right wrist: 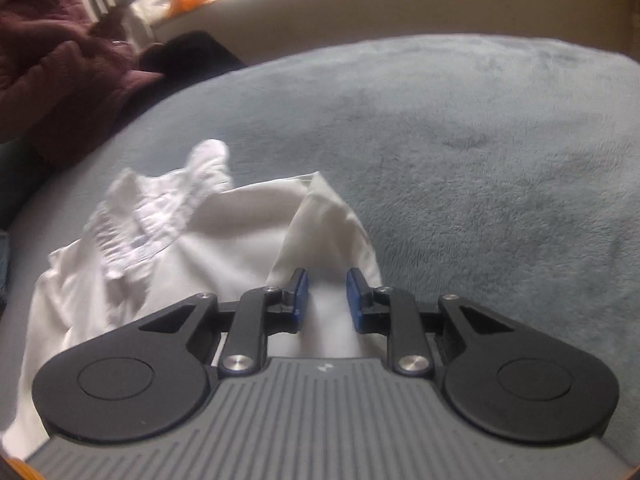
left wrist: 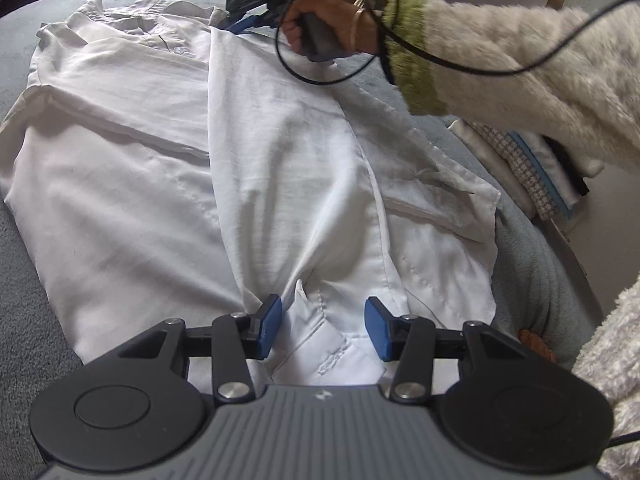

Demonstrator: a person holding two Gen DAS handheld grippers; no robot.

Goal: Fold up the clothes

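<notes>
A white shirt [left wrist: 132, 184] lies spread on a grey-blue fleece blanket [left wrist: 24, 280], its right side folded over the middle. My left gripper [left wrist: 323, 326] is open at the shirt's near hem, blue pads either side of a bunched fold. My right gripper [right wrist: 324, 296] is open over the shirt's shoulder edge [right wrist: 328, 216] near the ruffled collar [right wrist: 132, 220], with cloth between the jaws but not pinched. In the left wrist view the right gripper [left wrist: 240, 20] sits at the far end of the shirt, held by a hand in a fluffy sleeve.
A stack of folded clothes [left wrist: 524, 168] lies at the right beside the blanket. A person in a maroon jacket [right wrist: 52, 64] sits at the far left. The blanket [right wrist: 480, 152] stretches to the right of the shirt.
</notes>
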